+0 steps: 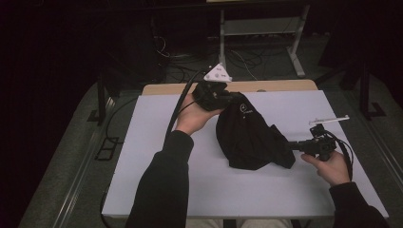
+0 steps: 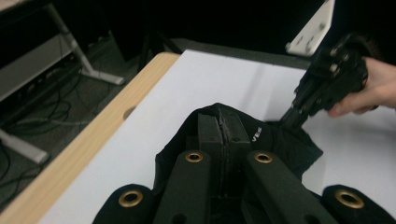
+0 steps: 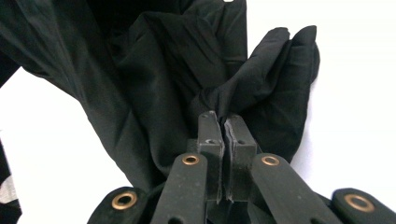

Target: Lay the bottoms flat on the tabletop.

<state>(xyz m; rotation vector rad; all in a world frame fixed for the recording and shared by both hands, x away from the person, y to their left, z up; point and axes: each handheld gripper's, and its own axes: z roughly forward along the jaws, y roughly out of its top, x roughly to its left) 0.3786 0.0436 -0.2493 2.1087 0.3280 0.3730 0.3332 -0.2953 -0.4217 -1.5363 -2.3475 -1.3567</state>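
Partly bunched black garment [image 1: 249, 135], both grippers clamped

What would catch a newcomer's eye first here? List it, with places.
A crumpled black garment lies mid-table on the white table cover. The left gripper pinches its far end, and the right gripper clamps its near right corner. The grey three-cornered plate on the left gripper stands out against the dark floor.

Black garment [image 1: 249, 135]: small white logo [image 1: 244, 108] at 12 o'clock too small to read; left sleeve [image 1: 157, 190] cut off at 6 o'clock.
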